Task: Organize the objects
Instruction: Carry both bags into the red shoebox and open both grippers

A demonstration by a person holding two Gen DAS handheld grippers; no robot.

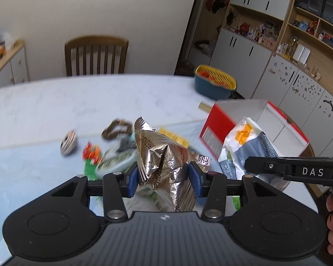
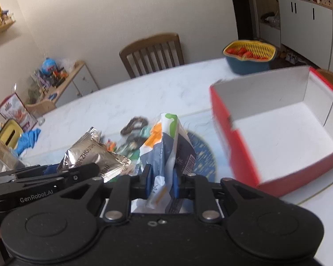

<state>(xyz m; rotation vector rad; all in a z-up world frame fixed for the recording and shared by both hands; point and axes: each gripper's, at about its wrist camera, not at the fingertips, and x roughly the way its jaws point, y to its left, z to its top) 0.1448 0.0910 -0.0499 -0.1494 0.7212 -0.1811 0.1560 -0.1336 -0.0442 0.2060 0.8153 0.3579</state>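
Observation:
My left gripper (image 1: 164, 177) is shut on a crinkled silver foil snack packet (image 1: 164, 155) and holds it above the table. That packet also shows in the right wrist view (image 2: 93, 157). My right gripper (image 2: 162, 182) is shut on a white, grey and orange snack bag (image 2: 168, 146), also seen in the left wrist view (image 1: 248, 146). An open red box with a white inside (image 2: 283, 130) stands to the right of both grippers. Small items lie on the table beyond the packets: a striped ball (image 1: 68, 143), orange and green toy pieces (image 1: 91, 155) and a brown braided piece (image 1: 116, 128).
A white marble table (image 1: 78, 102) holds a blue basket with a yellow strainer (image 1: 215, 82) at the far right. A wooden chair (image 1: 96, 55) stands behind the table. A yellow tissue box (image 2: 10, 135), a blue cloth (image 2: 28, 140) and a red carton (image 2: 16, 110) sit at the left.

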